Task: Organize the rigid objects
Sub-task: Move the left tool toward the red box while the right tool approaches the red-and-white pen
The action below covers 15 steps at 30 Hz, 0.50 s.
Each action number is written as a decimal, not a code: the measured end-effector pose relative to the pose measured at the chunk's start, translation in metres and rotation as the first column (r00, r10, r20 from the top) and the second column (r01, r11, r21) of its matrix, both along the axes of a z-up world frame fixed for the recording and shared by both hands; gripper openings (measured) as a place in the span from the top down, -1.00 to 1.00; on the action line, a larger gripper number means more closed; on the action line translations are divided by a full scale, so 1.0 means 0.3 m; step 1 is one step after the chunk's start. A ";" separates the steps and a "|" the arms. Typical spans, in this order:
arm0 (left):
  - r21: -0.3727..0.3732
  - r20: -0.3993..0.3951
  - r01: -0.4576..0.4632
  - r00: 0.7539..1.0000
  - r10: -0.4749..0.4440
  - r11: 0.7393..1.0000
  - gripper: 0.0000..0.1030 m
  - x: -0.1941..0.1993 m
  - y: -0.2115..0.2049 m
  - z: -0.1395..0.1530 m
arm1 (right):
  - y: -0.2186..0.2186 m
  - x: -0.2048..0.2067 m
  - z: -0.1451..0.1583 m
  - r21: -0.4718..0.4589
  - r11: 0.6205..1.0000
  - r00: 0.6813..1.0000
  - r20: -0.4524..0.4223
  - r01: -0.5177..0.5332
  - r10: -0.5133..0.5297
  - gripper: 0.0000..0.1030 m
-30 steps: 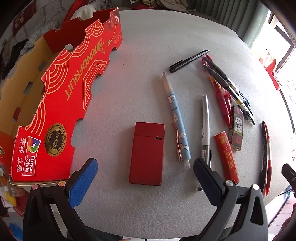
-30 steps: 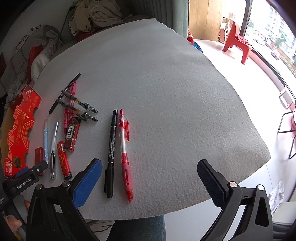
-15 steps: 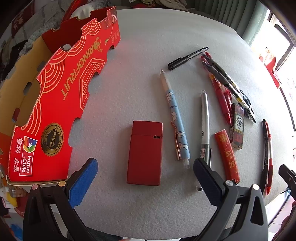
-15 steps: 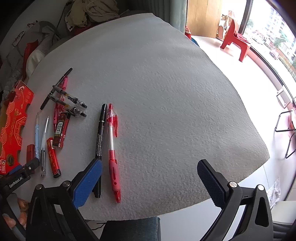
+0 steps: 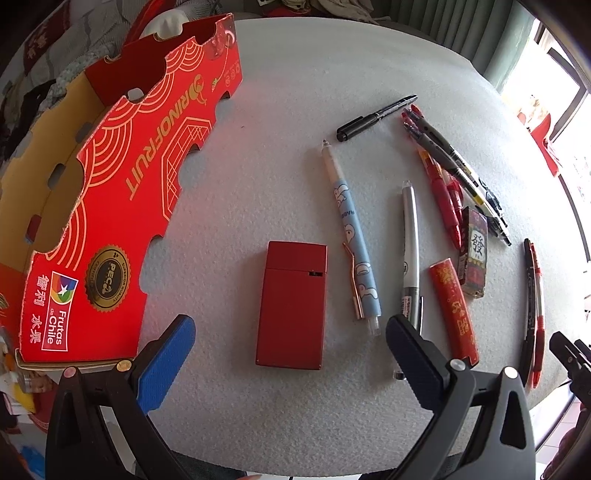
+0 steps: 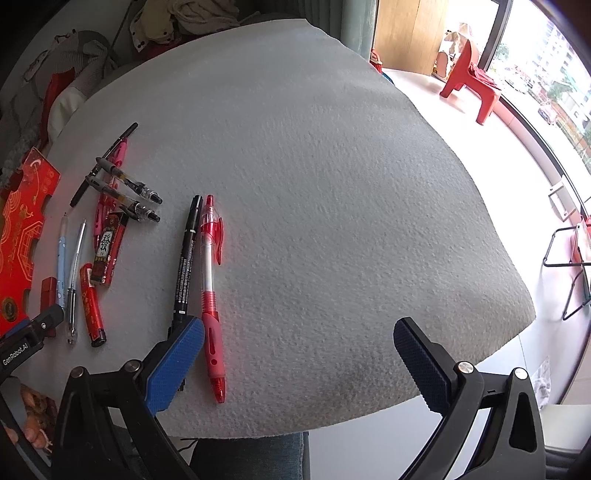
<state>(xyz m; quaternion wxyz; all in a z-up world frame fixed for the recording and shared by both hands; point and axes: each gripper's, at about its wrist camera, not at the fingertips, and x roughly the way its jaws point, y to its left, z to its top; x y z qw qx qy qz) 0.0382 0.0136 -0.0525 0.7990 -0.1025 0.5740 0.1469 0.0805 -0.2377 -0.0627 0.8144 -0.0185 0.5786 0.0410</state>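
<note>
A flat red case (image 5: 293, 304) lies on the white foam table (image 5: 314, 92), just ahead of my open, empty left gripper (image 5: 288, 354). To its right lie a light blue pen (image 5: 351, 236), a silver pen (image 5: 410, 247), a red tube (image 5: 453, 310), a small dark box (image 5: 474, 254) and several more pens (image 5: 450, 166). A red cardboard fruit box (image 5: 122, 206) stands at the left. My right gripper (image 6: 299, 354) is open and empty, with a red pen (image 6: 211, 288) and a black pen (image 6: 186, 258) by its left finger.
The table's right and near edges drop off to the floor (image 6: 480, 122). A red plastic chair (image 6: 471, 79) stands by the window. Clothes (image 6: 184, 18) are piled beyond the table's far edge. The left gripper's tip (image 6: 37, 328) shows at the right wrist view's left.
The left gripper has edged forward a little toward the red case. The right gripper has moved left, so the red and black pens now lie beside its left finger.
</note>
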 end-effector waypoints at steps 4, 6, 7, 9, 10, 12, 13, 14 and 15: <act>0.004 0.001 0.002 1.000 -0.002 1.000 -1.00 -0.001 -0.004 0.001 | 0.015 -0.001 -0.007 -0.013 1.000 1.000 -0.003 -0.009 0.009 -1.00; 0.009 0.000 0.003 1.000 -0.003 1.000 -1.00 0.001 -0.009 -0.003 | 0.024 -0.002 -0.013 -0.021 1.000 1.000 -0.007 -0.020 0.020 -1.00; 0.014 -0.001 0.001 1.000 -0.001 1.000 -1.00 0.001 -0.012 -0.005 | 0.028 -0.001 -0.017 -0.025 0.999 1.000 -0.008 -0.024 0.023 -1.00; 0.022 -0.004 0.000 1.000 0.000 1.000 -1.00 -0.001 -0.012 -0.010 | 0.038 -0.001 -0.027 -0.042 0.999 0.999 -0.013 -0.033 0.033 -1.00; 0.022 -0.005 -0.003 1.000 0.003 1.000 -1.00 -0.002 -0.011 -0.015 | 0.043 0.000 -0.032 -0.040 0.999 0.999 -0.016 -0.036 0.035 -1.00; 0.014 -0.003 -0.006 1.000 0.006 1.000 -1.00 -0.005 -0.007 -0.021 | 0.068 0.009 -0.046 -0.059 0.997 0.998 -0.027 -0.056 0.055 -1.00; 0.016 -0.002 -0.007 1.000 0.007 1.000 -1.00 -0.008 -0.005 -0.024 | 0.076 0.012 -0.051 -0.080 0.994 0.997 -0.027 -0.068 0.066 -1.00; 0.019 -0.002 -0.007 1.000 0.007 1.000 -1.00 -0.008 -0.004 -0.026 | 0.090 0.017 -0.059 -0.110 0.990 0.996 -0.027 -0.082 0.080 -1.00; 0.020 -0.002 -0.007 1.000 0.007 1.000 -1.00 -0.009 -0.002 -0.029 | 0.098 0.024 -0.058 -0.106 0.990 0.996 -0.013 -0.089 0.088 -1.00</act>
